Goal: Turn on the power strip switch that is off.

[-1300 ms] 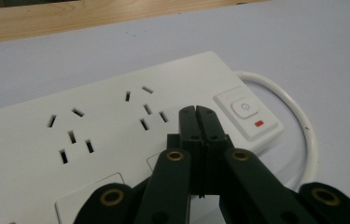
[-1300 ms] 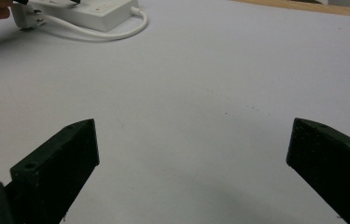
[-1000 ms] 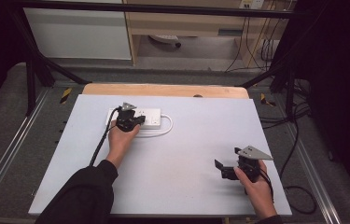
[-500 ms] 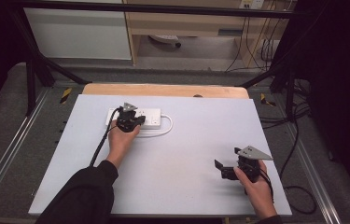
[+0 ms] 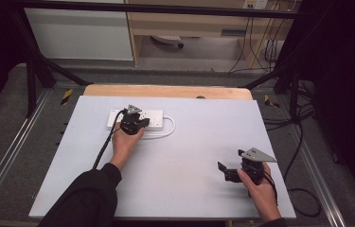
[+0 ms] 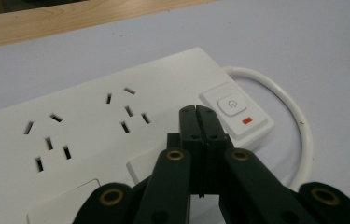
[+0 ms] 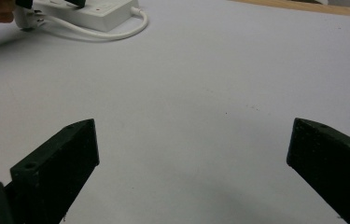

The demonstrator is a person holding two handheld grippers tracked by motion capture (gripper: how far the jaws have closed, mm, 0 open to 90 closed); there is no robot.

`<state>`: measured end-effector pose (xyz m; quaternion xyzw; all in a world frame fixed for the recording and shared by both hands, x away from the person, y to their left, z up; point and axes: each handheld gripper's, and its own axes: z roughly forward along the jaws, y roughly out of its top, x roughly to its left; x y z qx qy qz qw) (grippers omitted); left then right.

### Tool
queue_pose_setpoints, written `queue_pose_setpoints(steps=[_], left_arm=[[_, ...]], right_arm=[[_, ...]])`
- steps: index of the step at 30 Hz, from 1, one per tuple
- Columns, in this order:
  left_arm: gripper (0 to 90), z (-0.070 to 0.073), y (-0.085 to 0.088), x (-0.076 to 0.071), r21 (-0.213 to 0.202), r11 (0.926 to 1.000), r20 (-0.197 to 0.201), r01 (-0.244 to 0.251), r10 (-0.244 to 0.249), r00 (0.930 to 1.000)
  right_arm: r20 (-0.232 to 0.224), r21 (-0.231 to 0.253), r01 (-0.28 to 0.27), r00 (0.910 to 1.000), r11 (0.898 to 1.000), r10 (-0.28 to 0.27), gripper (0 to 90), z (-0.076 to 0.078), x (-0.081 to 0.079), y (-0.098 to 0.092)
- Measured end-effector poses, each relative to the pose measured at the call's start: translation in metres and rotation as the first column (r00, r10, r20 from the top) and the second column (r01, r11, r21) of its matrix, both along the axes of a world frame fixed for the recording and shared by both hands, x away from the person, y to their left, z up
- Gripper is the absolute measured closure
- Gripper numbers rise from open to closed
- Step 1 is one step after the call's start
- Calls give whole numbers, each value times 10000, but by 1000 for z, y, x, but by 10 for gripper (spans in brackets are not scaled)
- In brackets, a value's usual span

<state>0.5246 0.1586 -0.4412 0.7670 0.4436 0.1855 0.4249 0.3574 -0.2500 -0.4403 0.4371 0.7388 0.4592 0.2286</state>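
A white power strip (image 5: 155,118) lies at the far left of the white table top, its white cable (image 5: 167,133) looping off its right end. My left gripper (image 5: 139,122) is shut with nothing between its jaws, and its tips (image 6: 196,110) sit over the strip (image 6: 93,116) just left of the power button (image 6: 231,104), which has a red light (image 6: 246,121) below it. Whether the tips touch the strip I cannot tell. My right gripper (image 5: 223,171) stands open near the front right, low over bare table (image 7: 191,135). The strip (image 7: 95,11) lies far off at the top left of the right gripper view.
A wooden edge (image 5: 165,91) runs along the far side of the white table top (image 5: 189,156). Metal rails flank the table on both sides. Black cables (image 5: 303,142) lie on the floor at the right, and cabinets stand behind.
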Motion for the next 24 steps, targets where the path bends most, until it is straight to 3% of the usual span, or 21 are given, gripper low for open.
queue_pose_setpoints(steps=[22, 24], left_arm=[[900, 15, 8, -4, -339, 9994, 752, 109, -83, 9971], [863, 17, 8, -5, -389, 9991, 774, 141, -110, 9969]], right_arm=[[7, 65, -3, 10000, 10000, 3, 27, 0, 0, 0], [12, 63, -2, 10000, 10000, 2, 27, 0, 0, 0]])
